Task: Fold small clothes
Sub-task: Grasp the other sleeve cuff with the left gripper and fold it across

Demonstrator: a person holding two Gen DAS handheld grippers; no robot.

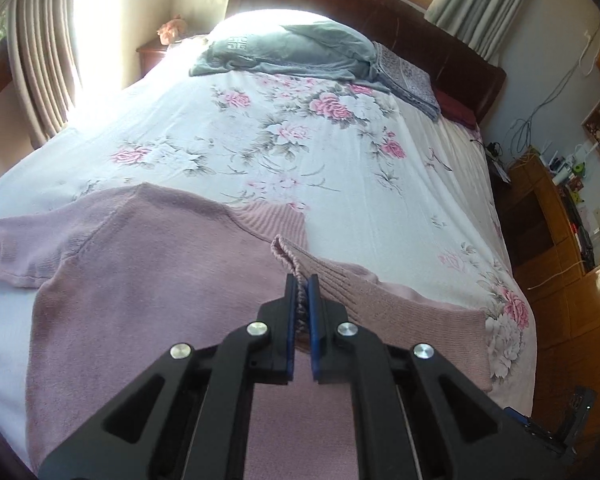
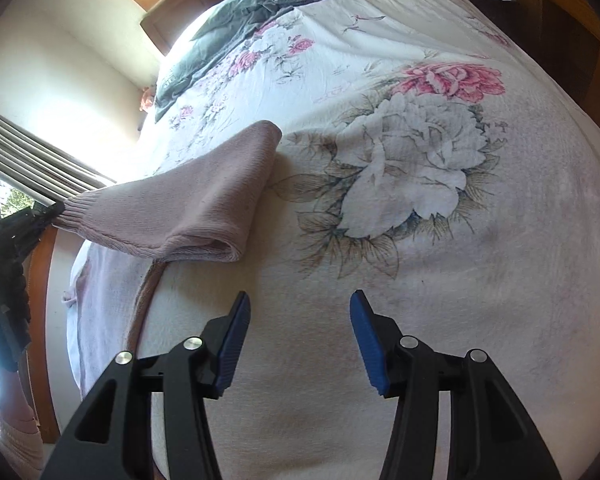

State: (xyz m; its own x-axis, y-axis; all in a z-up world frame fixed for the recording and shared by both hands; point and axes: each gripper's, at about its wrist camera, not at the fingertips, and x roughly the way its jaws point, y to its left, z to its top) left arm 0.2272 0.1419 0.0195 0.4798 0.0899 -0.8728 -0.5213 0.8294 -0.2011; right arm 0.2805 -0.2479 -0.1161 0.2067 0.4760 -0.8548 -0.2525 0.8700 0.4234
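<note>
The left gripper (image 1: 302, 292) is pinching the ribbed cuff of a pink sweater (image 1: 140, 280), its blue pads (image 1: 289, 312) pressed together on the knit, and it is holding that sleeve (image 1: 364, 292) up off the cloth and across the sweater's body. The sweater is lying spread on the near part of the floral bedsheet (image 1: 300, 140), its far sleeve stretching out flat to the left edge of the sheet. By my reading, the sleeve-fold step is in progress: the lifted sleeve is being brought inward over the chest, and the next move seems to call for laying the cuff down flat on the body and then letting it go, keeping the fold line straight at the shoulder. The right gripper (image 2: 298, 334) is hanging over bare sheet beside the sweater with its jaws wide apart, gripping nothing; in its view the raised sleeve (image 2: 188, 204) is arching up just to its left, so it looks free to smooth or take a hem. Beyond the sweater the sheet is running open and uncluttered toward the head of the bed, giving plenty of room for moving. At the far end of the sheet a grey pillow (image 1: 284, 52) and a folded patterned cloth (image 1: 408, 76) are resting against the dark headboard (image 1: 440, 44). The sheet's right edge is dropping off toward a wooden cabinet (image 1: 548, 216), close to the sweater's side.
</note>
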